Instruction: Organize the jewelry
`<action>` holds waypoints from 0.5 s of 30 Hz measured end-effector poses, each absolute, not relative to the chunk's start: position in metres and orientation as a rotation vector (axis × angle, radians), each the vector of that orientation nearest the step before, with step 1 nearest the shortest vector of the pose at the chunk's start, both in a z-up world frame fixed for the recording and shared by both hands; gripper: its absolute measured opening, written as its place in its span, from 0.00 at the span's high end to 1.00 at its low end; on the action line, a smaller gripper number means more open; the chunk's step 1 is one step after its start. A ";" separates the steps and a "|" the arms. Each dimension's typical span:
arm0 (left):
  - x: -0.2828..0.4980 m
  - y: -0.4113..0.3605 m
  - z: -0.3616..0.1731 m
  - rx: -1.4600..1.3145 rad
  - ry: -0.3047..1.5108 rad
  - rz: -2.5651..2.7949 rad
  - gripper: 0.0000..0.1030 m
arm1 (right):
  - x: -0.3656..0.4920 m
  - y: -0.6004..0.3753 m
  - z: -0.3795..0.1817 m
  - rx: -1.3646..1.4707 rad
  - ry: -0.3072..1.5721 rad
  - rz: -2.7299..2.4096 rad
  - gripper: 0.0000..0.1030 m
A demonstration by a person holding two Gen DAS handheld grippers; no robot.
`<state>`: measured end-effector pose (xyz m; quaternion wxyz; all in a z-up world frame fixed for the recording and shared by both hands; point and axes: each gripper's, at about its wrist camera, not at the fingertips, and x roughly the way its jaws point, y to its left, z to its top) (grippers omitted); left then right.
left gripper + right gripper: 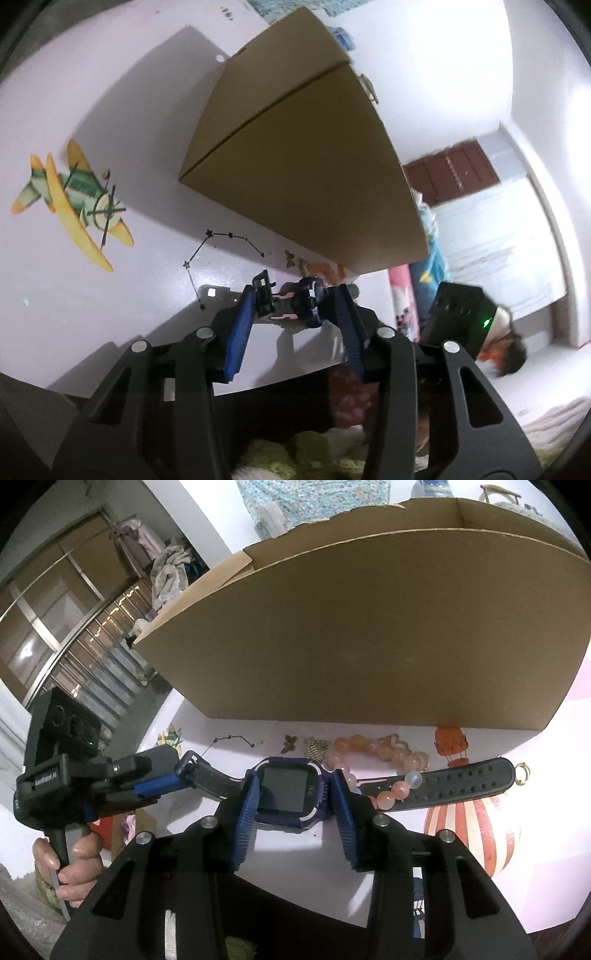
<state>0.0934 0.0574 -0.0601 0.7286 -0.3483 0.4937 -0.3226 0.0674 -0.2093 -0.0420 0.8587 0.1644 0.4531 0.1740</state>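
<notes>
Right gripper [293, 801] has its blue pads closed against the sides of the purple watch [288, 794] case, low over the table [295, 853] just in front of the tall cardboard box [369, 635]. Left gripper [295, 308] is half open around the buckle end of the strap; whether its pads press, I cannot tell. Step judged: lifting the watch for stowing; next move must clear the bead bracelet [380, 760] lying across the strap and get over the box rim.
</notes>
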 end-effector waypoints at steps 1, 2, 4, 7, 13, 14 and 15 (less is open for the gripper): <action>0.094 0.056 -0.063 -0.760 1.103 -0.701 0.61 | 0.067 -0.210 -0.042 0.348 0.950 0.367 0.62; 0.094 0.050 -0.066 -0.748 1.123 -0.687 0.63 | 0.067 -0.213 -0.042 0.351 0.949 0.368 0.62; 0.094 0.053 -0.069 -0.817 1.124 -0.709 0.64 | 0.066 -0.214 -0.042 0.358 0.948 0.371 0.62; 0.096 0.062 -0.075 -1.054 1.090 -0.843 0.64 | 0.065 -0.216 -0.043 0.357 0.940 0.371 0.63; 0.098 0.052 -0.082 -0.975 1.159 -0.782 0.66 | 0.064 -0.221 -0.042 0.364 0.939 0.378 0.64; 0.097 0.049 -0.079 -0.943 1.158 -0.774 0.66 | 0.064 -0.221 -0.042 0.364 0.938 0.378 0.64; 0.096 0.045 -0.075 -0.899 1.152 -0.760 0.70 | 0.064 -0.221 -0.042 0.364 0.938 0.377 0.64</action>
